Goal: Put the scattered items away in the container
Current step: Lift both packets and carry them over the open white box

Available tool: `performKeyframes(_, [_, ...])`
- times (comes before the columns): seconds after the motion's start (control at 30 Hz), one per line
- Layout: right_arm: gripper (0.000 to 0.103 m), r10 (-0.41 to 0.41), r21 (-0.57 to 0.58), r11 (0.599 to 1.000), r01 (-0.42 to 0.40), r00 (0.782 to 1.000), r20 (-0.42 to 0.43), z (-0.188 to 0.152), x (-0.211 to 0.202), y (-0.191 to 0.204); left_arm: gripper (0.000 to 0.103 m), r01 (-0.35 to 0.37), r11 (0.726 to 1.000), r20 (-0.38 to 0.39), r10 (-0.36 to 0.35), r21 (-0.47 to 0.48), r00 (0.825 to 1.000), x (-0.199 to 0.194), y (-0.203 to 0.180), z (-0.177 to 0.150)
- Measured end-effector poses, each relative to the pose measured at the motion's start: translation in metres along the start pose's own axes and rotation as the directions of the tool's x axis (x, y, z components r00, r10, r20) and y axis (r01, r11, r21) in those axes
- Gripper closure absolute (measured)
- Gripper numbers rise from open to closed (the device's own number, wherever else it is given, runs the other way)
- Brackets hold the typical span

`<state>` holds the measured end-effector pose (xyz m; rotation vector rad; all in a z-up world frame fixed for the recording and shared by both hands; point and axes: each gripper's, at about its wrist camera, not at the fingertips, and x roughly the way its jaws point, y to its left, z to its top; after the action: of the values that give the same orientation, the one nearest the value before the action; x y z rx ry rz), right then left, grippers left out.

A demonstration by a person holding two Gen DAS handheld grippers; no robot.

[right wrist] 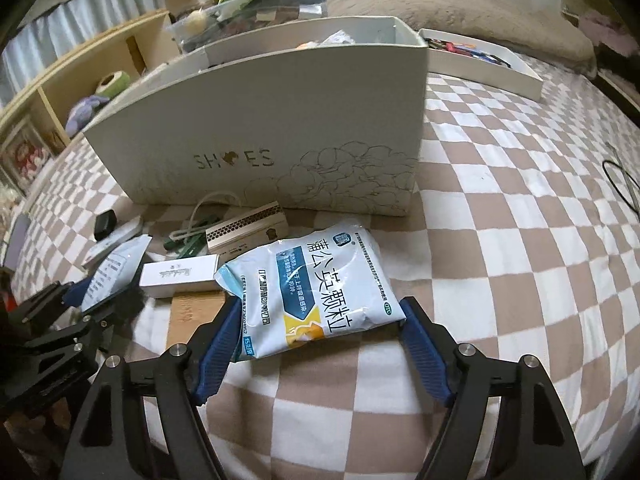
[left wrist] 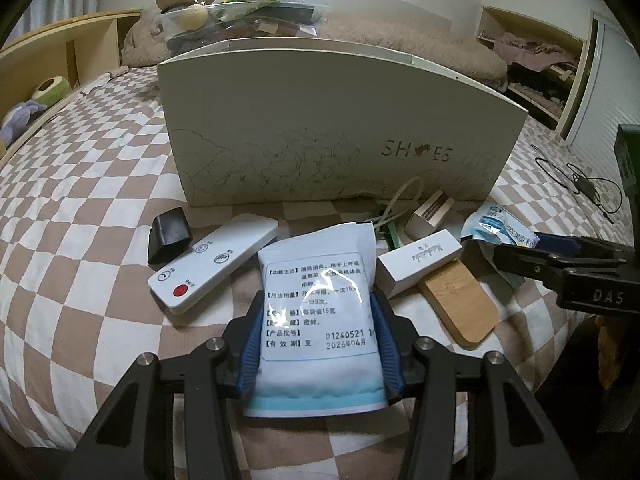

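My left gripper [left wrist: 316, 304] is shut on a white medicine sachet [left wrist: 316, 280], its printed back label facing up. My right gripper [right wrist: 322, 306] is shut on a second, blue-and-white sachet [right wrist: 312, 280], with a blue pad against each side. Both sit just in front of the cream shoe box [left wrist: 320, 120] marked SHOES, whose top is open. Scattered on the checked bedspread between them lie a white remote [left wrist: 212, 264], a small black block [left wrist: 168, 234], a small white carton [left wrist: 418, 260], a wooden board [left wrist: 460, 304], a perforated wooden box [right wrist: 246, 228] and a cord with green pens [right wrist: 192, 236].
A white tray [right wrist: 532, 80] with small items lies at the back right. A clear bin [left wrist: 192, 20] with plush toys and packets stands behind the box. A black cable [left wrist: 576, 180] trails on the right, and a wooden shelf [left wrist: 60, 48] runs along the left.
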<state>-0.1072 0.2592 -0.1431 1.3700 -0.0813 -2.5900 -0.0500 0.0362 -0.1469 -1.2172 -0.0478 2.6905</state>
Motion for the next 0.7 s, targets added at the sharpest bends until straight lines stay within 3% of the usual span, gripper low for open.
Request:
performKeyframes(0.17, [0.024, 0.020, 0.044, 0.999, -0.022, 0.999, 0.033, -0.020, -0.018, 0.003, 0.054, 0.018, 1.000, 0.026, -0.018, -0.013, 0.999, -0.012, 0.002, 0.003])
performKeyframes(0.33, [0.024, 0.053, 0.079, 0.995, -0.060, 0.995, 0.082, -0.019, -0.040, 0.005, 0.054, 0.035, 0.999, 0.086, -0.032, -0.028, 0.996, -0.031, 0.006, 0.018])
performKeyframes(0.7, [0.024, 0.102, 0.049, 0.992, -0.113, 0.977, 0.186, 0.026, -0.081, 0.018, 0.054, 0.038, 0.999, 0.201, -0.032, -0.025, 0.979, -0.058, 0.011, 0.073])
